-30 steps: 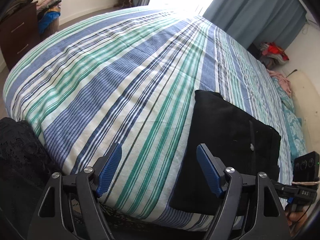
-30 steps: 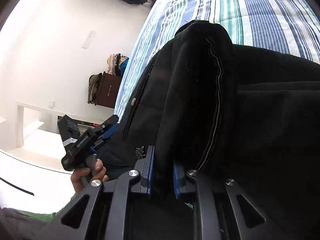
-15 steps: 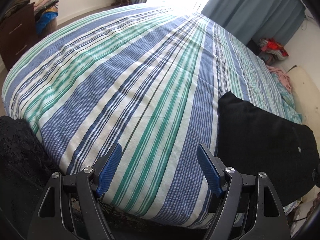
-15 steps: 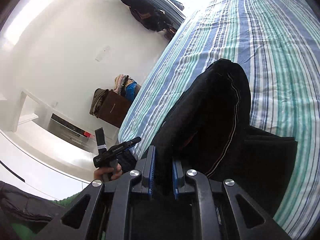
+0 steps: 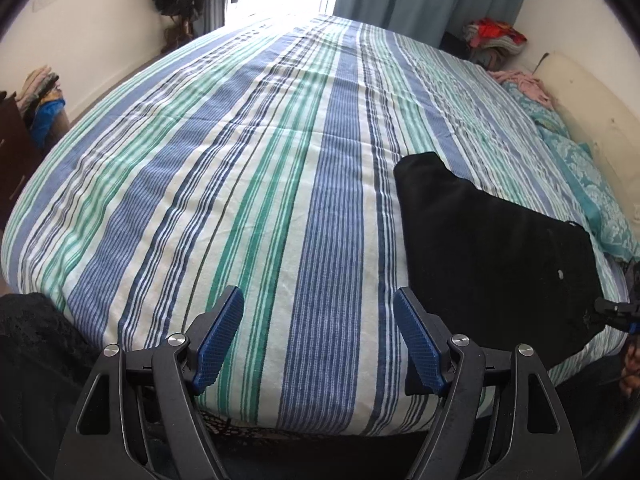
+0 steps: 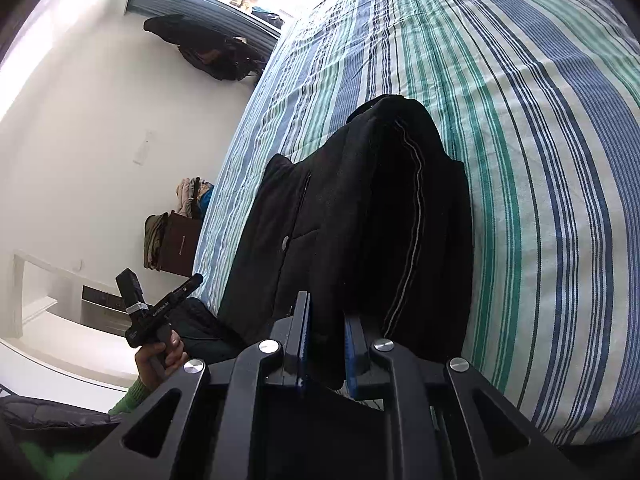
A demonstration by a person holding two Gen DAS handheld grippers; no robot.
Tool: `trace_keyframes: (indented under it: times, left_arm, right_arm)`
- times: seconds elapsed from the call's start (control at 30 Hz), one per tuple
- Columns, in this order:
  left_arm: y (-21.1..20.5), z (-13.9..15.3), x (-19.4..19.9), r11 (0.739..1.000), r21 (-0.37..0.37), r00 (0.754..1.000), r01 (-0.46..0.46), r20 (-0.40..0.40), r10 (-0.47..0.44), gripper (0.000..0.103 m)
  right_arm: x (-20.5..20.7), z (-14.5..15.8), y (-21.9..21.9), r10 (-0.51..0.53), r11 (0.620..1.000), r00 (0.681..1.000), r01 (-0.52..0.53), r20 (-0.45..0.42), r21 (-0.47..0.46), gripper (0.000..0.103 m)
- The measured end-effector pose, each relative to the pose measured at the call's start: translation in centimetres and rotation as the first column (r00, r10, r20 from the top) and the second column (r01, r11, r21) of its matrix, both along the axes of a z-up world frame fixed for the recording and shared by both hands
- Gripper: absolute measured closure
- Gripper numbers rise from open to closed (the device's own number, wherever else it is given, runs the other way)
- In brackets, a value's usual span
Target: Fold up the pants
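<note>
We have the black folded pants [image 5: 492,256] lying near the front right edge of the blue, green and white striped bed cover [image 5: 256,184], and our right gripper [image 6: 325,344] pinches a thick bunch of their near edge between its blue pads, so the cloth humps up from the bed just ahead of the fingers. Our left gripper [image 5: 318,336] hangs over the bare stripes beside the pants, its blue-padded fingers [image 5: 218,336] spread wide with nothing between them; in the right wrist view we also see it gripped in a hand [image 6: 160,354] off the side of the bed. We judge the folding itself to be mostly done, since the pants already form a compact stack, and the step in hand looks like carrying or sliding that bundle across the bed. Next, we think, the bundle must be set down flat and let go without the layers slipping apart, perhaps with the left fingers steadying the far edge.
</note>
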State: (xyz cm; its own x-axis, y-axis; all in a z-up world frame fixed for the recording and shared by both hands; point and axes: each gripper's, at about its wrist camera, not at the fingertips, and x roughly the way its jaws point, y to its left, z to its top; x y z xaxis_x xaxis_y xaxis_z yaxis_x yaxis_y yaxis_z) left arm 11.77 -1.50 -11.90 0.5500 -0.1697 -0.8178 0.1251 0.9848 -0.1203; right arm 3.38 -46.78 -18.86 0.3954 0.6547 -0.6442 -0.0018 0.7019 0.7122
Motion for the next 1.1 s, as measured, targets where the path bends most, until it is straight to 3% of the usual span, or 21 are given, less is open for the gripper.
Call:
trace_keyframes:
  times: [0.1,0.2,0.27,0.37,0.47,0.53,0.6,0.67,0.73,0.83,0.9,0.97,1.1]
  left_arm:
    - [-2.2,-0.2,-0.3,0.996,0.019,0.997,0.082,-0.008,-0.082,0.024]
    - [-4.1,0.3,-0.8,0.989,0.032,0.990,0.143,-0.003,-0.143,0.024]
    - [-5.0,1.1,-1.2,0.984,0.035,0.984,0.175,0.022,-0.176,0.024]
    - [-7.2,1.8,-1.5,0.971,0.071,0.970,0.227,0.072,-0.232,0.024]
    - [-10.1,1.5,-1.2,0.953,0.118,0.954,0.279,0.079,-0.289,0.024]
    - [-12.1,0.6,-1.1,0.936,0.159,0.943,0.314,0.062,-0.327,0.024]
    - [-13.6,-1.2,-1.3,0.909,0.230,0.935,0.347,-0.002,-0.356,0.024]
    - [-14.2,-3.3,-1.9,0.880,0.283,0.924,0.381,-0.075,-0.376,0.024]
    - [-13.8,-3.4,-2.9,0.870,0.295,0.917,0.394,-0.061,-0.394,0.024]
    - [-13.0,-1.8,-2.8,0.884,0.243,0.916,0.399,-0.066,-0.396,0.023]
    - [-12.4,-0.2,-1.6,0.906,0.185,0.924,0.380,-0.036,-0.380,0.016]
    - [-12.1,1.0,0.8,0.927,0.162,0.940,0.339,-0.012,-0.341,0.013]
    - [-12.1,1.1,7.0,0.960,0.113,0.966,0.258,-0.038,-0.255,0.013]
  right_arm:
    - [0.1,-2.6,0.1,-0.028,0.997,0.997,0.023,-0.077,-0.071,0.086]
    - [0.4,-2.2,0.2,-0.052,0.992,0.997,0.044,-0.061,-0.117,0.070]
    - [0.2,-1.0,0.0,-0.054,0.977,0.997,0.043,-0.051,-0.211,0.064]
    - [-0.1,2.7,0.9,-0.024,0.921,0.999,0.041,0.048,-0.387,0.064]
    - [0.0,6.6,3.5,0.051,0.899,0.981,0.037,0.187,-0.437,0.064]
    - [0.2,7.3,6.0,0.109,0.897,0.963,0.011,0.245,-0.442,0.064]
    - [0.5,5.8,7.7,0.138,0.899,0.965,-0.029,0.221,-0.437,0.064]
    - [0.7,2.8,8.8,0.136,0.883,0.981,-0.057,0.137,-0.466,0.064]
    - [-0.3,0.2,8.8,0.121,0.870,0.990,-0.073,0.068,-0.487,0.067]
    - [-1.1,0.7,7.8,0.083,0.901,0.992,-0.035,0.093,-0.432,0.067]
    - [-0.4,2.4,7.1,0.057,0.904,0.992,-0.005,0.109,-0.427,0.067]
    - [0.8,4.8,7.0,0.063,0.901,0.984,0.014,0.164,-0.433,0.064]
    - [5.1,8.0,7.2,0.071,0.892,0.968,0.047,0.241,-0.450,0.062]
